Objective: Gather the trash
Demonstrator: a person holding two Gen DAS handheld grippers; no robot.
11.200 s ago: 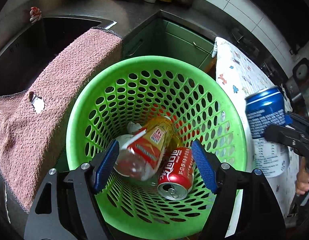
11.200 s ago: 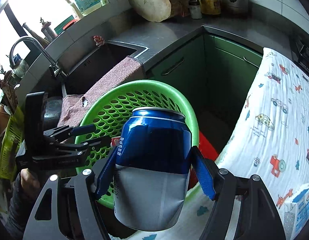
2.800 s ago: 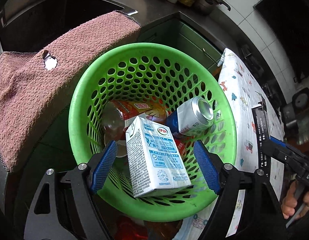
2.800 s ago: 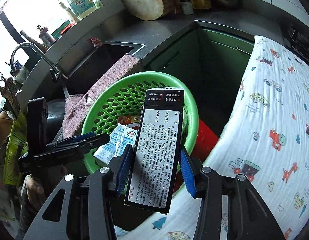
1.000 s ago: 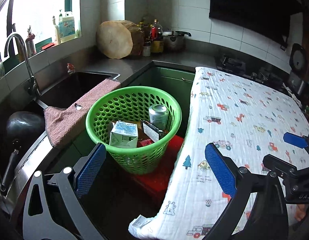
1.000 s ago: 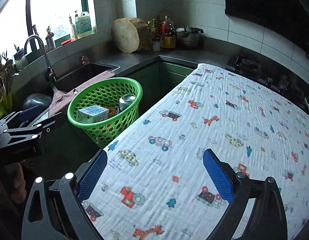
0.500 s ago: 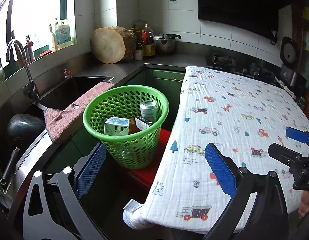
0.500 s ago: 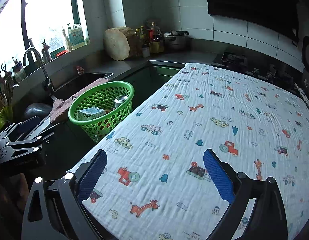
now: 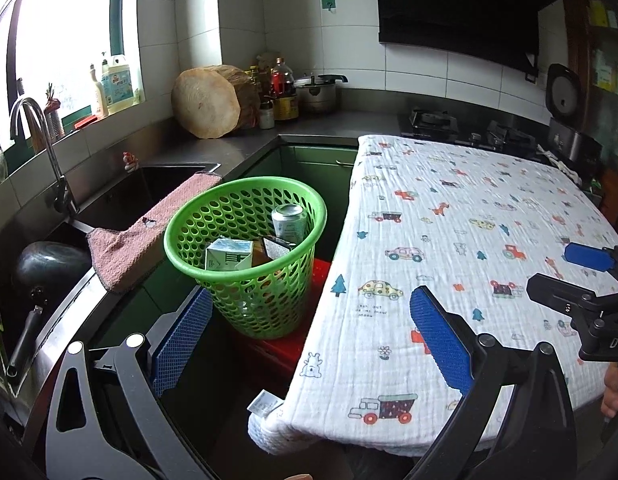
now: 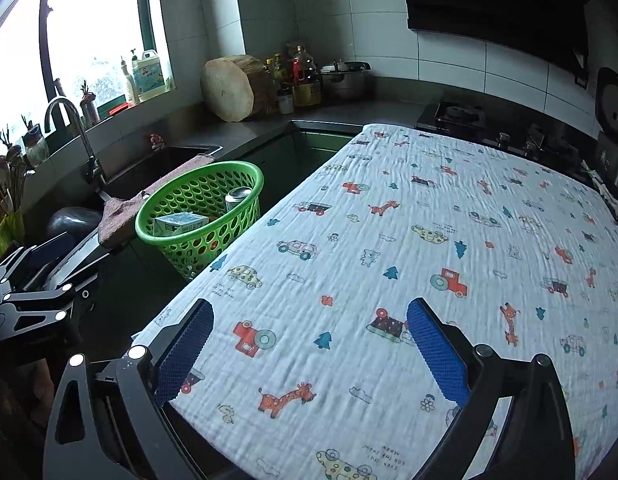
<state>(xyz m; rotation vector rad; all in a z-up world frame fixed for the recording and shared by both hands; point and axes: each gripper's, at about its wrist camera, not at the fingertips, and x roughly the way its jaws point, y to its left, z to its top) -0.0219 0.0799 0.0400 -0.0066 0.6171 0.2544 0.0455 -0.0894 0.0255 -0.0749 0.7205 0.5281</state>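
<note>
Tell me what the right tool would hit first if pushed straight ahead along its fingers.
Most likely the patterned cloth on the table: the open, empty right tool hovers low over it. Depth is unclear, so it might skim above.

Black hand-held gripper point(image 10: 309, 344) frames, silver screws, blue textured finger pads point(image 10: 435, 350).

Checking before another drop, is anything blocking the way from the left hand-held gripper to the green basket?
Nothing visible blocks it. The left hand-held gripper is open and empty, with only open space between it and the green basket. The pink towel lies against the basket's far side, and the table cloth sits off to the right.
</note>
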